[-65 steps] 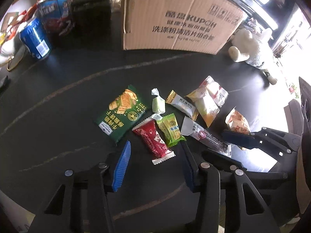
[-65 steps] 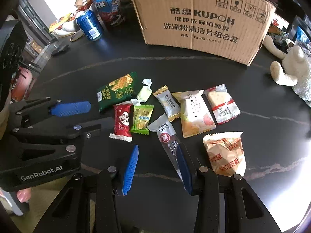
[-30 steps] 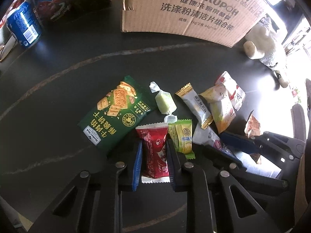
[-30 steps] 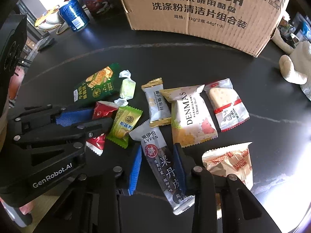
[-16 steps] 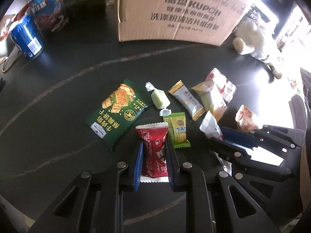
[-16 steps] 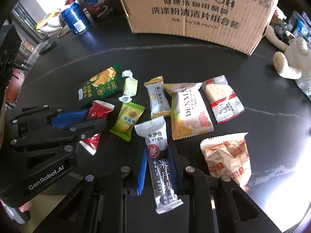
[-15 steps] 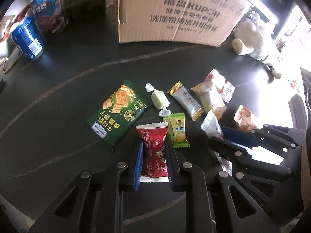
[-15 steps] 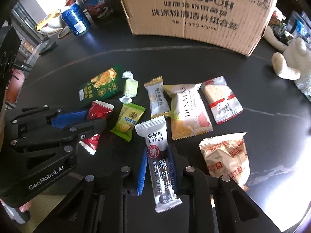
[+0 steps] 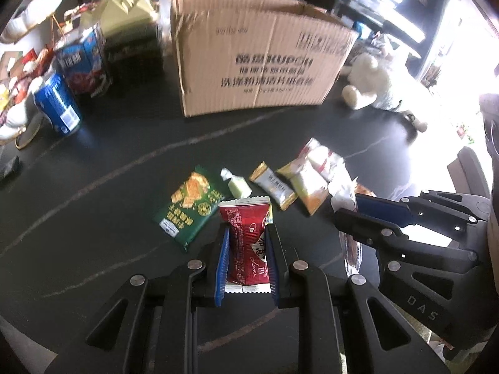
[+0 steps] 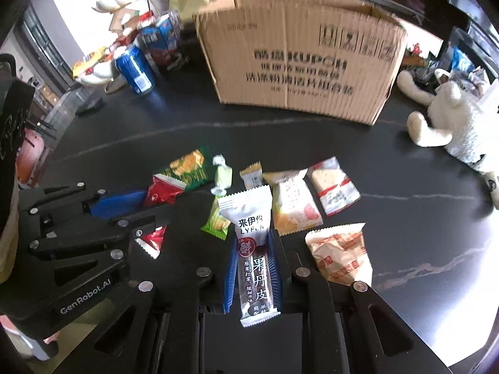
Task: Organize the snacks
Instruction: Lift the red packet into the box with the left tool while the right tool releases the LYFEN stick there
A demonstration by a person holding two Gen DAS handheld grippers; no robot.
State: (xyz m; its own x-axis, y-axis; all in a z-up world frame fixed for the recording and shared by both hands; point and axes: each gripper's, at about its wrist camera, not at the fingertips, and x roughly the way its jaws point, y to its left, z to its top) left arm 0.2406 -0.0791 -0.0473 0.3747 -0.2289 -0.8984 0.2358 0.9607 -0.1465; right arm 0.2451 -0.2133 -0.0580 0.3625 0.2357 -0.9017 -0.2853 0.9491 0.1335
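Pinching a snack apiece, both grippers are working over the black table (image 9: 93, 162). Left gripper (image 9: 245, 233) is clamping the red packet (image 9: 246, 243) by its long edges, blue pads pressing either side, upper end sticking out free past the fingertips. Right gripper (image 10: 253, 249) is gripping the long dark fruit-leather bar (image 10: 254, 249) the same way across its narrow width; its jaws have just been closing onto the bar, which is now squeezed between the pads. Gripping across the short axis looks sensible: flat crinkly wrappers are giving little else to bite on.

Both packets are appearing clear of the tabletop, the rest of the pile lying below and beyond them. Likely destination is the open cardboard box (image 10: 299, 59) standing at the far side, though that is only my reading of the task.

Remaining on the table: green cracker bag (image 9: 190, 208), pale green candy (image 10: 223, 176), small gold-ended sachet (image 9: 273, 185), yellow-green packet (image 10: 215, 222), the DENMAS-type pouch (image 10: 291, 205), red-striped biscuit pack (image 10: 333, 187), orange-printed bun wrapper (image 10: 340, 252).

Nothing is blocking the stretch of table up to the box. Blue can (image 9: 56, 109) and drink cartons (image 9: 84, 62) are standing off to the left, white plush toy (image 10: 452, 118) to the right, both well apart from a straight path. The two grippers are sitting close together, so clashing is the main risk.
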